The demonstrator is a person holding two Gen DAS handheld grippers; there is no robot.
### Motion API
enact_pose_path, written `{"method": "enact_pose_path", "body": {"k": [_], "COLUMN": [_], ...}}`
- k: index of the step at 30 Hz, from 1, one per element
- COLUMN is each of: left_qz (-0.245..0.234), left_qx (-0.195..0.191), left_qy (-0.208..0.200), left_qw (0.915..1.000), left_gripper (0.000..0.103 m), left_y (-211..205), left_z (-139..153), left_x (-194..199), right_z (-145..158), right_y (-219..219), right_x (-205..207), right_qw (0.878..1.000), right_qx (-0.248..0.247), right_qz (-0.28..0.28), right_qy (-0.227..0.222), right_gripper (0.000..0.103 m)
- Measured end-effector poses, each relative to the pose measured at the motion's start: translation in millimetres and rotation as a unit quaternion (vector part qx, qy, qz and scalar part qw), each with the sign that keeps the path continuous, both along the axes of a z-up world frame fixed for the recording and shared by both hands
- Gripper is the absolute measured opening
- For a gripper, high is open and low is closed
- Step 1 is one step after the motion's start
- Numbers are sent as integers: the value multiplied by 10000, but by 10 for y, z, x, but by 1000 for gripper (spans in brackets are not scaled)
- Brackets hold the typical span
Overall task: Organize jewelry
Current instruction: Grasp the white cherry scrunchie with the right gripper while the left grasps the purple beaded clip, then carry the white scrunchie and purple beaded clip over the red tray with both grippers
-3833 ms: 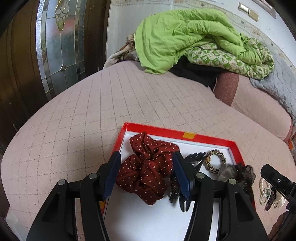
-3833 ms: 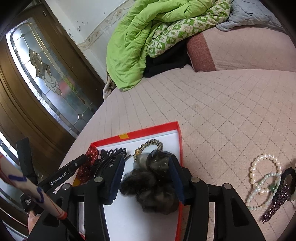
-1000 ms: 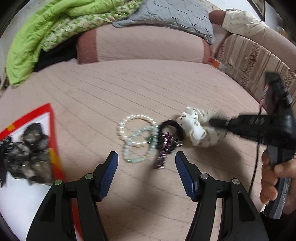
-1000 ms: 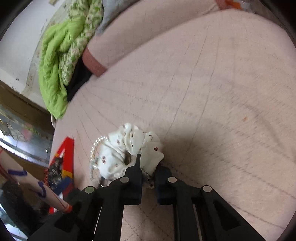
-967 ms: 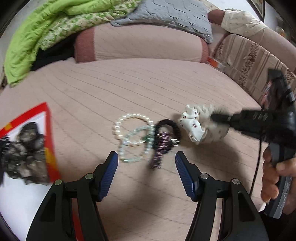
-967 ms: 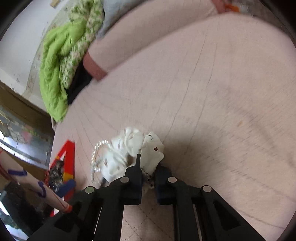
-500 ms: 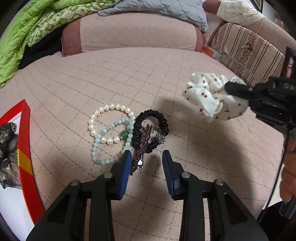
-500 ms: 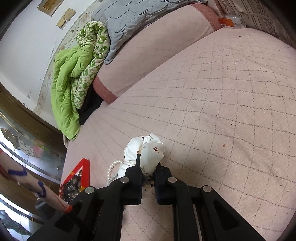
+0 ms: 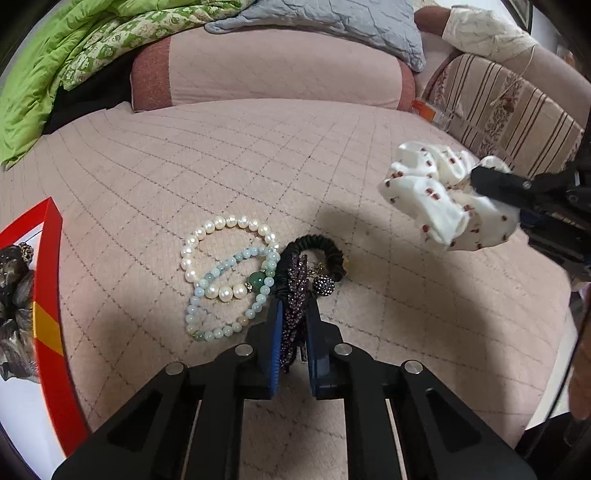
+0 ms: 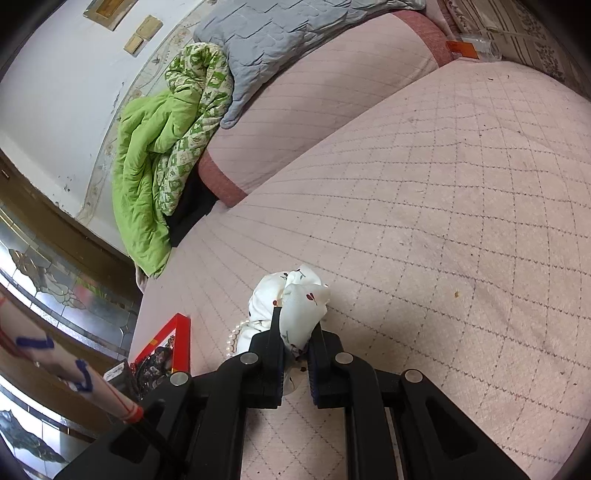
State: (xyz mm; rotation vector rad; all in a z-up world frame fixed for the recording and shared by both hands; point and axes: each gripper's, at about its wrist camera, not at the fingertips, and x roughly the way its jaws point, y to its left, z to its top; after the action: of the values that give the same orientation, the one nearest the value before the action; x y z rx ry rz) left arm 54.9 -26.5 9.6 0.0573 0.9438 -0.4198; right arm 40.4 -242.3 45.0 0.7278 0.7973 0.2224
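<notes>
On the pink quilted bed (image 9: pixel 258 155) lies a purple beaded hair clip (image 9: pixel 297 273). My left gripper (image 9: pixel 293 306) is closing, and its blue pads press on the clip's near end. A pearl bracelet (image 9: pixel 231 221), a pale green bead bracelet (image 9: pixel 258 280) and a black hair tie (image 9: pixel 325 243) lie tangled against the clip. My right gripper (image 10: pixel 295 325) is shut on a white scrunchie (image 10: pixel 299 306) with small red prints and holds it off the bed; from the left wrist the scrunchie (image 9: pixel 439 206) hangs at the right. The red-rimmed tray (image 9: pixel 48 295) at the left holds a dark scrunchie (image 9: pixel 14 295).
A pink bolster (image 9: pixel 277 70) runs along the back, with a green quilt (image 9: pixel 55 48) and a grey cover (image 9: pixel 332 18) piled on it. A striped cushion (image 9: pixel 517 110) is at the right. A glass door (image 10: pixel 44 288) stands beyond the tray's end (image 10: pixel 181 332).
My left gripper has closed its jaws around the purple clip and come slightly lower. My right gripper has lifted the white scrunchie off the bed, away from the bracelets.
</notes>
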Motion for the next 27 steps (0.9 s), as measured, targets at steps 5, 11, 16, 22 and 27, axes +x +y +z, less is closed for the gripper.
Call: {"method": "enact_pose_path", "body": {"k": [5, 11, 16, 22, 27], "left_qz": [74, 49, 21, -15, -15], "left_qx": [-276, -509, -303, -197, -131], "left_qy": [-280, -147, 324, 567, 553], "left_qw": [9992, 9986, 9990, 9982, 9984], "left_gripper": [11, 12, 12, 12, 15], "left_y": [123, 274, 291, 323, 317], "left_z": [198, 273, 120, 19, -31], "left_x": [-58, -21, 23, 12, -12], "right_z": [80, 163, 135, 135, 133], "right_y": [101, 288, 375, 423, 464], "right_x": [-8, 10, 70, 90, 87], "right_qw": [9997, 9979, 9977, 9975, 9974], "right_qx": [-166, -458, -497, -508, -505], "right_qz": [85, 221, 290, 313, 347], "right_qy": [-177, -396, -351, -367, -370], "right_gripper": [11, 11, 11, 11, 11]}}
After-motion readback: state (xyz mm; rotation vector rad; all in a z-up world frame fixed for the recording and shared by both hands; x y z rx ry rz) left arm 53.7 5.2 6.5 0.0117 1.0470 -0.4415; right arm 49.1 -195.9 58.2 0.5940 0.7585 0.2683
